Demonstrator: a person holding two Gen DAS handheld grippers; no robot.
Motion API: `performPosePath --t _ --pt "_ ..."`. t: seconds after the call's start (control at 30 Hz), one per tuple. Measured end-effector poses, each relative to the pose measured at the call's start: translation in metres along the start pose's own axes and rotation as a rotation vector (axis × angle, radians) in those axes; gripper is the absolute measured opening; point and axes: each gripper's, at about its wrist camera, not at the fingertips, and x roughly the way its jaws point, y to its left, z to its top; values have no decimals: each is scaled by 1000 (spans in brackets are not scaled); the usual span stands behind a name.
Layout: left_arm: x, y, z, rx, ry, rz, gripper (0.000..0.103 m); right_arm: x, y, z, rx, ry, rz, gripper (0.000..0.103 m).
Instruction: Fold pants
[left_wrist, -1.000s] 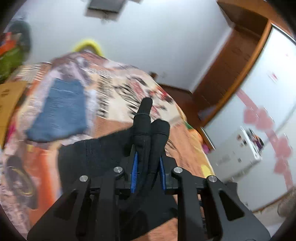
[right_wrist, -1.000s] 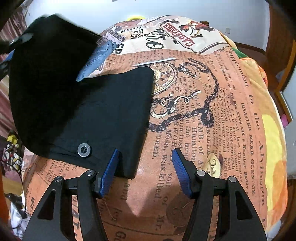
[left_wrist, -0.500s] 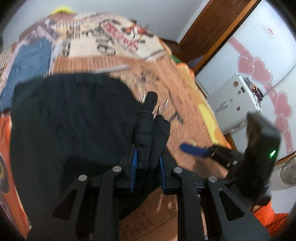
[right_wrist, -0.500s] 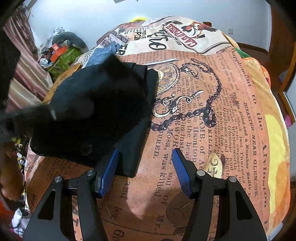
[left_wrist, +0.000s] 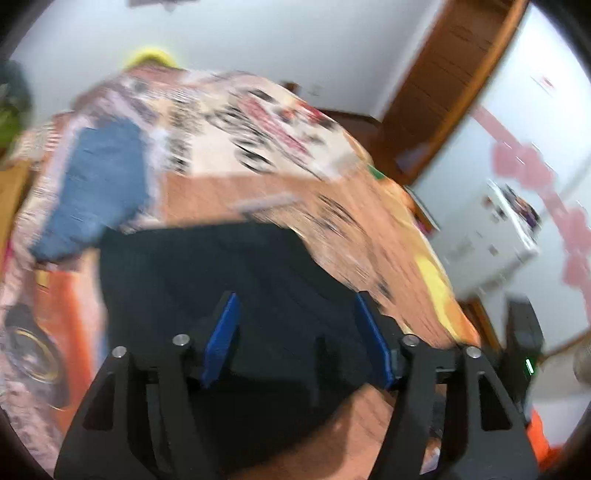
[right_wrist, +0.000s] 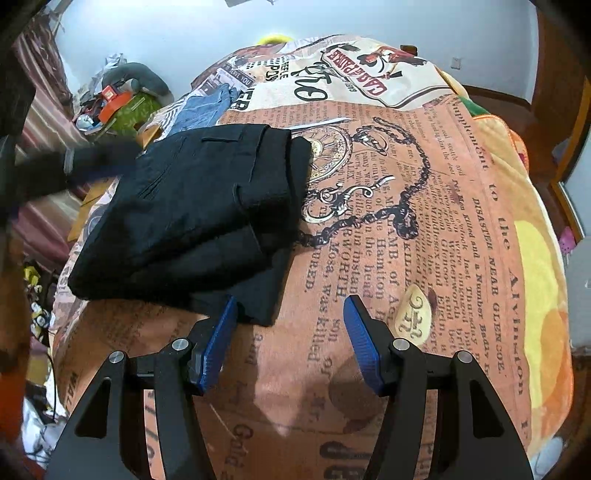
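Note:
The black pants (right_wrist: 199, 206) lie folded in a thick stack on the printed bedspread (right_wrist: 424, 229). In the blurred left wrist view the pants (left_wrist: 207, 273) fill the lower middle. My left gripper (left_wrist: 295, 317) is open and empty just above them. My right gripper (right_wrist: 290, 317) is open and empty, hovering at the near right corner of the pants. The left gripper shows as a dark blur at the left edge of the right wrist view (right_wrist: 74, 162).
Folded blue jeans (right_wrist: 203, 107) lie at the far left of the bed, also seen in the left wrist view (left_wrist: 99, 184). Clutter (right_wrist: 118, 99) sits beyond the bed's left side. A wooden door frame (left_wrist: 443, 88) and a white fridge (left_wrist: 498, 236) stand to the right.
My left gripper carried the held pants end over onto the rest of the pants, let go and opened, then pulled back. The pants now lie in a folded stack. My right gripper stayed still.

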Motion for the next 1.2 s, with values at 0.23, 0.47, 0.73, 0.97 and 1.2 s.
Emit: performPosePath --t 0.23,0.47,0.73,0.97,1.2 --pt "48 96 53 -60 49 303 76 -10 -3 -5 22 -15 -14 56" --pt "116 171 23 -163 261 337 82 -18 -11 -7 46 -27 -45 56" --pt "79 180 -15 -194 258 283 89 -29 -19 -8 24 -33 -103 56" --pt "26 162 -65 -195 236 275 89 -42 -21 -6 24 -74 -114 56" --pt "-18 115 -114 -124 209 239 89 -46 -14 -1 -13 -99 -118 56"
